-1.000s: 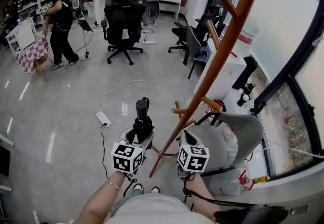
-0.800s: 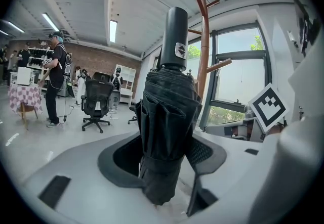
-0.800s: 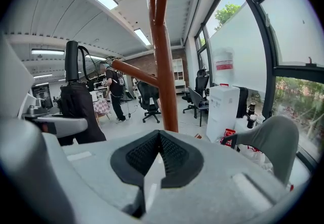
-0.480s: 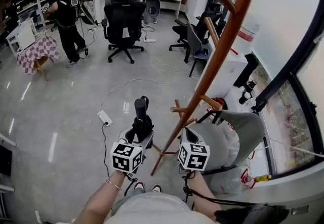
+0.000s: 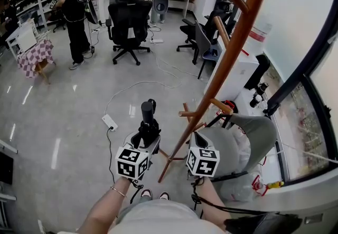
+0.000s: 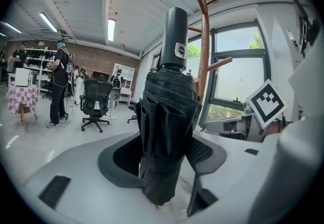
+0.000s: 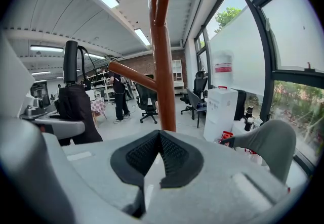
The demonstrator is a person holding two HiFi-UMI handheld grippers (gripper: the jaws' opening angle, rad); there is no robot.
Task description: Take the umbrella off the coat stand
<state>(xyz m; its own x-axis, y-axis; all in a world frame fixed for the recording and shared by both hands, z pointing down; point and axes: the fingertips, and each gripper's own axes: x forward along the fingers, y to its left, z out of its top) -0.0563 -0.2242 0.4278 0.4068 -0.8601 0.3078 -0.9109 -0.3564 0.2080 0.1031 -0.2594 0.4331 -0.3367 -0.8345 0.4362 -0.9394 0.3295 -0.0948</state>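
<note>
Umbrella [image 5: 148,120], black and folded up, off the coat stand [image 5: 233,48] and gripped by the left hand-held gripper [image 5: 146,140]. Stands almost straight up, fat handle on top, cloth part down between the two jaws.

Up close in the left gripper view: umbrella [image 6: 167,117] squeezed from both sides by the left hand-held gripper [image 6: 165,161], dark pads pressing into the folded cloth.

Sits just to the left of the brown wooden coat stand in the head view, near it but not touching.

Right hand-held gripper [image 5: 197,139] down low, near the pole of the stand. Clenched shut with nothing inside: right hand-held gripper [image 7: 159,153] with its two black pads meeting at the tips. Straight ahead of it, coat stand [image 7: 165,71] with a peg sticking out to the left. Further left, umbrella [image 7: 75,97] with a thin loop at its handle.

Behind, on the shiny grey floor [image 5: 63,111]: black office chair [image 5: 128,22], white power strip [image 5: 109,122], and person [image 5: 74,8] in dark clothes standing near shelves.
</note>
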